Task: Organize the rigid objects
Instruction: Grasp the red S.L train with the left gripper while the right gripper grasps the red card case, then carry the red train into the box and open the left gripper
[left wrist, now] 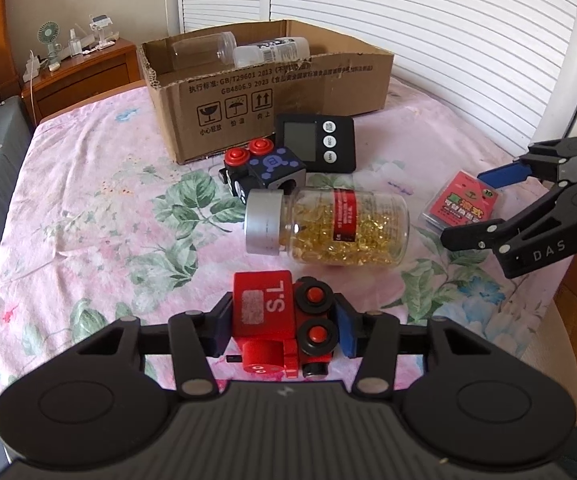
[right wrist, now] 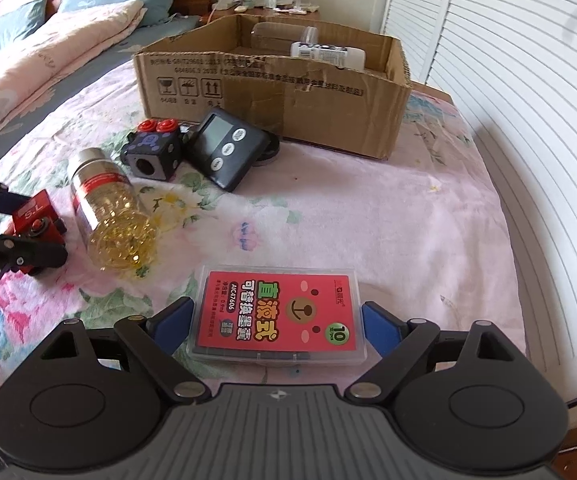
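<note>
1. The left gripper (left wrist: 284, 330) is clenched on the red toy train (left wrist: 282, 320): its blue pads press both sides of the toy, which lies on its side on the bed (left wrist: 88, 200) at the near edge of the clutter. Gripping across the short body gives flat faces to squeeze, so I judge the hold secure enough for a lift.

2. The right gripper (right wrist: 276, 320) straddles the red refill case (right wrist: 278, 316), one pad on each side. Small gaps show between the pads and the clear plastic, so the case is not yet grasped; it lies flat on the bed, near right.

3. The cardboard box (right wrist: 272, 92) stands at the far end with its top open and two clear bottles (left wrist: 248, 50) already lying inside. It is probably the collecting place for everything loose.

4. Still out on the bed, between the grippers and the box: the capsule jar (left wrist: 328, 228) on its side, the black toy block (left wrist: 266, 168) just beyond it, and the black timer (left wrist: 316, 142) close to the box's near wall.

5. The jar is round and may roll if nudged during a lift.
</note>
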Action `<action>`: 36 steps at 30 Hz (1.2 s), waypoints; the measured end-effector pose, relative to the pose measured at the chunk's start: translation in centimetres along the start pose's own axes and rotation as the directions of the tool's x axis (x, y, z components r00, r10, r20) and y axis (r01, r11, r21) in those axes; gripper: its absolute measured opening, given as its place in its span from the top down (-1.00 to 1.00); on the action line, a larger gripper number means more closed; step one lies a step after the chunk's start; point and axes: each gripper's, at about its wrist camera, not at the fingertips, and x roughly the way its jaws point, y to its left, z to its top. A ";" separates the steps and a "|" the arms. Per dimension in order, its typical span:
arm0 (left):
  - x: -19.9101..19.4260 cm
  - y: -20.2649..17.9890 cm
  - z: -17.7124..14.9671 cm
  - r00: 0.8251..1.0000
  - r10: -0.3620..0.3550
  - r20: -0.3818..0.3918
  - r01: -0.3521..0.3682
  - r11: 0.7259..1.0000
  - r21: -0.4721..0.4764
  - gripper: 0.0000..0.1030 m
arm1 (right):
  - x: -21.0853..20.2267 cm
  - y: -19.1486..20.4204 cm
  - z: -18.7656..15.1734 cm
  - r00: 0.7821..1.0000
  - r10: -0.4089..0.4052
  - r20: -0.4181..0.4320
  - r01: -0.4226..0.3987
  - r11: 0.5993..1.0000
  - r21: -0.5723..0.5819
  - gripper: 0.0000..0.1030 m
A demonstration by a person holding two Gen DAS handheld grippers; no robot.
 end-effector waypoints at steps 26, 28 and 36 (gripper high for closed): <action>-4.2 0.4 4.8 1.000 -0.015 -0.017 0.016 0.997 0.076 0.07 | -3.1 -2.1 2.5 0.998 0.053 0.042 -0.051 0.998 -0.041 -0.79; -4.5 0.5 6.1 1.000 -0.012 0.010 0.011 0.996 0.086 0.07 | -3.3 -2.4 2.9 0.997 0.055 0.050 -0.053 0.998 -0.044 -0.79; -3.2 1.5 12.2 0.995 0.012 0.100 -0.023 0.993 0.112 0.07 | -3.7 -3.5 4.3 0.996 0.050 0.068 -0.047 0.998 -0.047 -0.79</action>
